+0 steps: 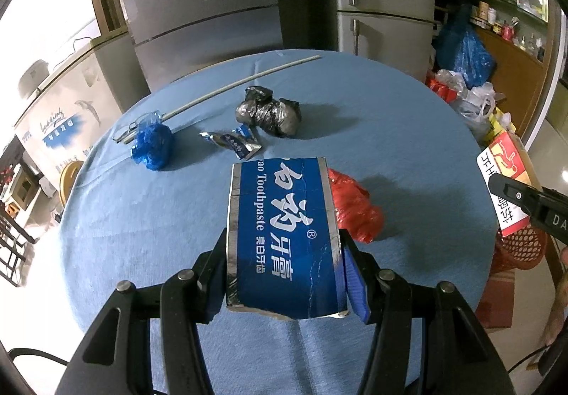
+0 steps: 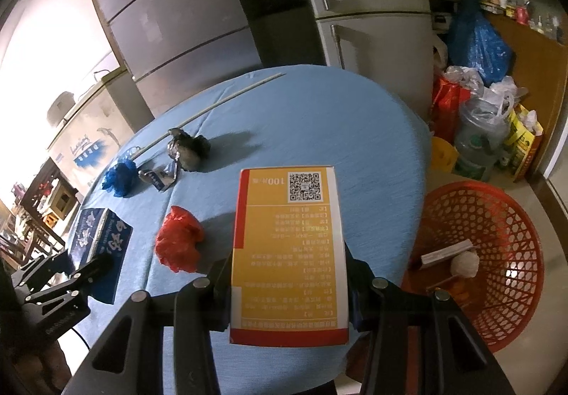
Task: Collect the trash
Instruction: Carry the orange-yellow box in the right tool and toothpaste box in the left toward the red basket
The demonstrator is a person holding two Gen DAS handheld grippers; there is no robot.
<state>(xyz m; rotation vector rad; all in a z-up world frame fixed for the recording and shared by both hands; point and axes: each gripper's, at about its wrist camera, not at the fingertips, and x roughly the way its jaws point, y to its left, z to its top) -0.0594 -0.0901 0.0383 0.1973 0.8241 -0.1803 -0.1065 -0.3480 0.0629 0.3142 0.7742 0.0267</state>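
I'm holding a blue toothpaste box (image 1: 284, 235) in the left gripper (image 1: 284, 274), jaws clamped on its two long sides; it's glossy cardboard with silver edges and creased, its near end torn. I'm keeping it above the near part of the round table (image 1: 390, 132). The right gripper (image 2: 289, 283) is clamping a yellow carton (image 2: 289, 253), flat and rectangular, with a red border, a white strip and a QR code at the far end; its small print is reading upside down and is too blurred to make out. I'm holding it over the table's near right edge, beside the red mesh basket (image 2: 497, 217).

The basket is plastic lattice, sitting on the floor right of the table, and is carrying a small flat box (image 2: 447, 253) and a pale round wad (image 2: 465, 263).

On the table: a crumpled red plastic bag (image 1: 355, 210) partly hidden behind the toothpaste box, a balled blue plastic bag (image 1: 152, 144) at the left, a shiny foil sachet (image 1: 238, 142), a lumpy black plastic bundle (image 1: 269, 112) further away, and a thin pale stick (image 1: 245, 82) running along the far left.

The blue cloth is slightly wrinkled. Grey refrigerators (image 1: 198, 4) are standing behind the table, and bags and bottles are piling at the far right, their details unclear.
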